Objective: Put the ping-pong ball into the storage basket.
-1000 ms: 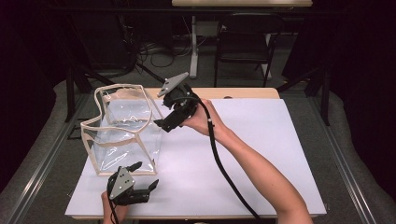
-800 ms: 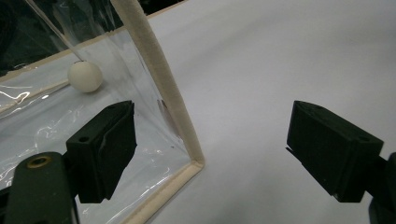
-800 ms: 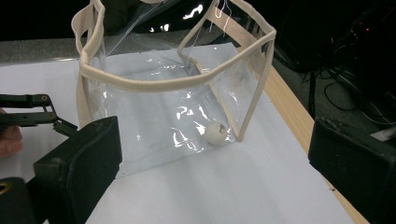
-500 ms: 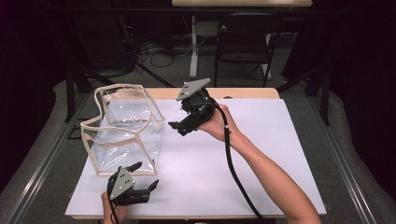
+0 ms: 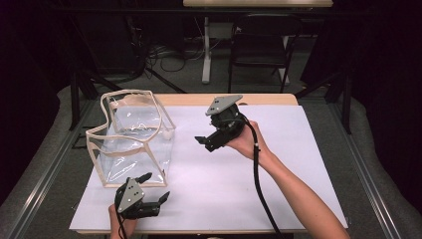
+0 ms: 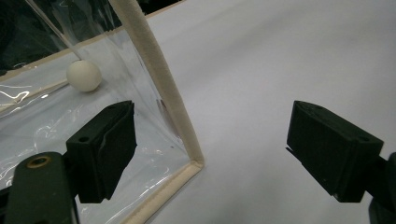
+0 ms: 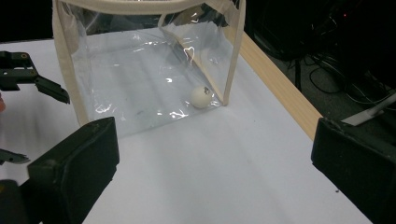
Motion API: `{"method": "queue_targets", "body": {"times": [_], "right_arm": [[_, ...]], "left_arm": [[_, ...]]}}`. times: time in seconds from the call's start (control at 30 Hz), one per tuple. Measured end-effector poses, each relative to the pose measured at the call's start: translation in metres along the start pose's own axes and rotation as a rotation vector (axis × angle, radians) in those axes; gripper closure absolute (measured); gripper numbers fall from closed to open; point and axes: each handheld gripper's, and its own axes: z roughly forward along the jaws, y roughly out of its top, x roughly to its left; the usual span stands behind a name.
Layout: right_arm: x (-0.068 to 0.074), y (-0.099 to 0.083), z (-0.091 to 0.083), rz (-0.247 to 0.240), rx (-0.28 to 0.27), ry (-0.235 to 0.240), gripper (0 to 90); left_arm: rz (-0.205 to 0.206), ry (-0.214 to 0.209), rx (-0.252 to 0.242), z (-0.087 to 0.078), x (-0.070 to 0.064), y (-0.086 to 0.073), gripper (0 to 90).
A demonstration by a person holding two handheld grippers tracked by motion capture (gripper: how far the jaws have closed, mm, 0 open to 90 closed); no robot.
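Observation:
A clear plastic bag (image 5: 132,137) with cream trim stands open-topped on the left of the white table top (image 5: 298,164). A small white ball (image 5: 169,133) lies inside it at the right bottom corner. My right gripper (image 5: 204,143) is open, held in the air just right of the bag and pointed at it. Its own view has the bag (image 7: 140,70) and ball (image 7: 201,97) ahead between the empty jaws (image 7: 215,168). My left gripper (image 5: 155,187) rests open near the front edge, below the bag. Its jaws (image 6: 215,140) straddle the bag's front corner trim (image 6: 159,79), with the ball (image 6: 83,75) beyond.
A wooden strip (image 5: 224,98) runs along the table's far edge. A black chair (image 5: 259,40) and cables on the floor lie behind it. The right gripper's cable (image 5: 259,184) trails over the forearm. One of the left gripper's fingers (image 7: 49,89) shows left of the bag.
My right gripper has drawn back from the bag's top rim, moving right and toward the front, and has turned. The left gripper and the bag have stayed put.

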Motion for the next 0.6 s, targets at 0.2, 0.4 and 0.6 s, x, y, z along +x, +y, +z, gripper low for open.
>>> {"method": "queue_targets", "body": {"times": [0.2, 0.4, 0.6], "right_arm": [[0.000, -0.014, -0.007, 0.012, -0.010, -0.012, 0.2], [0.002, -0.025, -0.014, 0.021, -0.023, -0.024, 0.0], [0.003, -0.036, -0.021, 0.026, -0.032, -0.039, 0.0]], "left_arm": [[-0.007, 0.002, 0.000, 0.001, 0.000, 0.000, 16.1], [-0.008, -0.001, -0.003, 0.001, -0.001, 0.000, 16.1], [-0.005, 0.000, 0.001, 0.001, -0.001, 0.000, 16.1]]}}
